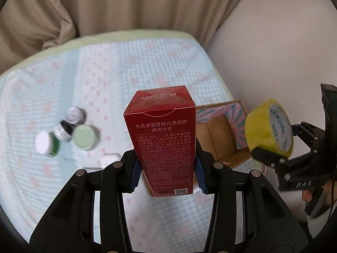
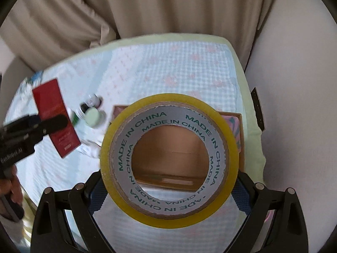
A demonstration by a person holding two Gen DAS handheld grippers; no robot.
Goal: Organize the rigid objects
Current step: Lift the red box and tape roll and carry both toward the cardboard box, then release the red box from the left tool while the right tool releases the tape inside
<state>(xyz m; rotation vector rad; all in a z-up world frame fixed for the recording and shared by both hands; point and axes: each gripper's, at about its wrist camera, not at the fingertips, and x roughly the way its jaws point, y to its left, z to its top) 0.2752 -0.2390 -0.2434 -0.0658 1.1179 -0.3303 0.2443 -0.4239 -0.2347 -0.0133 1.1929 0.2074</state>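
Note:
My left gripper [image 1: 167, 171] is shut on a tall red carton [image 1: 163, 139] and holds it upright above the table; the carton also shows in the right wrist view [image 2: 55, 116]. My right gripper [image 2: 168, 191] is shut on a yellow tape roll [image 2: 169, 160] and holds it over an open cardboard box [image 2: 240, 130]. In the left wrist view the tape roll [image 1: 268, 129] hangs just right of the box [image 1: 219, 135]. Several small jars [image 1: 69, 130] stand in a cluster at the left.
The table has a light blue patterned cloth [image 1: 147, 63] with a pale green border. Beige curtains [image 1: 126, 4] hang behind it. A pale wall [image 1: 273, 52] is on the right. A small white object [image 1: 108, 159] lies beside my left fingers.

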